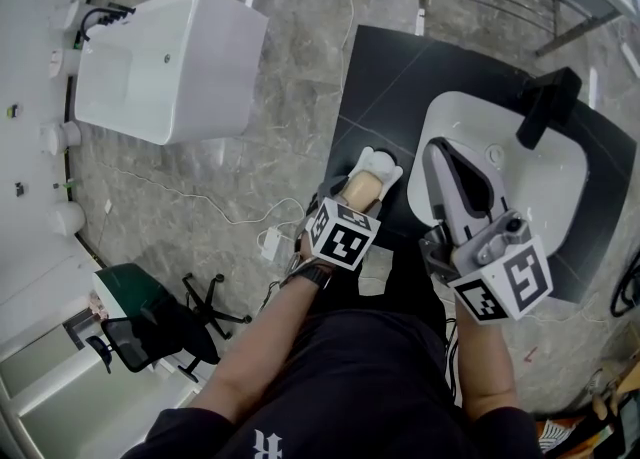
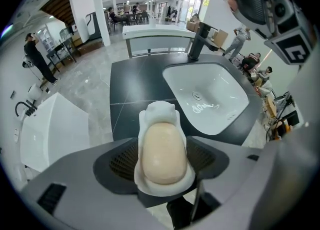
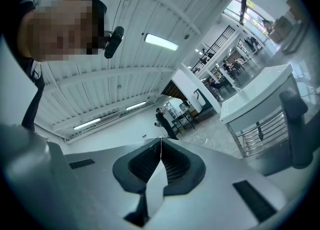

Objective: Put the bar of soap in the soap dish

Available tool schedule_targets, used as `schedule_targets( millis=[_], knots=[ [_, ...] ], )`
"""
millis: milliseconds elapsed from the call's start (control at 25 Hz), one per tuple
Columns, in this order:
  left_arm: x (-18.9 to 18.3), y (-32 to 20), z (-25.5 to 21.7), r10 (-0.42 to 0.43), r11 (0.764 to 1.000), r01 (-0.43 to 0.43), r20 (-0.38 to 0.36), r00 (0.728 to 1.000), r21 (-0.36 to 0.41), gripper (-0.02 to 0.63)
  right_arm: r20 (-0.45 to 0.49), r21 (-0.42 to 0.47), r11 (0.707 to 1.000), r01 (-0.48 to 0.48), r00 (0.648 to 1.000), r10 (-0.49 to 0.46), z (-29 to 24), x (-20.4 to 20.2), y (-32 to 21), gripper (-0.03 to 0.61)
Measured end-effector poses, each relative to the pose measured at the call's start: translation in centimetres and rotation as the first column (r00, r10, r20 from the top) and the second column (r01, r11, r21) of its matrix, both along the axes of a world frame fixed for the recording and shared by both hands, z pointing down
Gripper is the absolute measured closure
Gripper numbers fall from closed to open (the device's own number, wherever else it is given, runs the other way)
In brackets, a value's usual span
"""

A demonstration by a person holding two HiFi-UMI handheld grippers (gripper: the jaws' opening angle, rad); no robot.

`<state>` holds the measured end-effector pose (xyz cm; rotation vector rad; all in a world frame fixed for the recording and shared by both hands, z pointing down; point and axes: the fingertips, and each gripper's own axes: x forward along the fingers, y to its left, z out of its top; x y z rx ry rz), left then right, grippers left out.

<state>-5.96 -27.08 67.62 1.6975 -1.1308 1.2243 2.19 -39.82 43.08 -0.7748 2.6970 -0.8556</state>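
Left gripper view: the left gripper [image 2: 162,150] clamps the white soap dish [image 2: 159,111] by its sides, probably steadying it on the dark counter [image 2: 135,81]. The bar of soap [image 2: 161,156] lies inside. The right gripper [image 3: 160,146], jaws together and empty, points ceilingward.

A pale beige, oval bar of soap [image 2: 161,149] lies flat in a long white soap dish [image 2: 159,111], held between the left gripper's [image 2: 164,161] jaws over the dark surface [image 2: 132,81], at 9 o'clock of the basin [image 2: 210,93].
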Motion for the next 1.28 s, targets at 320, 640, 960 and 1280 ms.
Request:
schedule_targets(
  millis=[320,640,960,1280],
  knots=[
    [0.0,-0.4,-2.6,0.031,0.997,-0.030,-0.007,0.999,0.073,0.321,-0.013,0.007,1.000,0.014,1.000,-0.014,-0.1,-0.6,0.4,0.571],
    [0.6,-2.7,-8.7,0.077,0.965,-0.038,-0.144,0.987,0.259,0.386,-0.101,0.031,0.999,0.029,0.995,-0.025,0.1,-2.1,2.1,0.571],
    [0.5,-6.7,-18.3,0.091,0.828,0.060,-0.240,0.967,0.557,0.547,-0.190,0.070,0.998,-0.006,0.982,0.019,-1.8,-2.4,4.1,0.571],
    [0.1,-6.6,-28.0,0.148,0.635,0.171,-0.336,0.930,0.754,0.598,-0.248,0.145,0.989,-0.038,0.966,0.073,-5.1,-3.9,7.2,0.571]
  ],
)
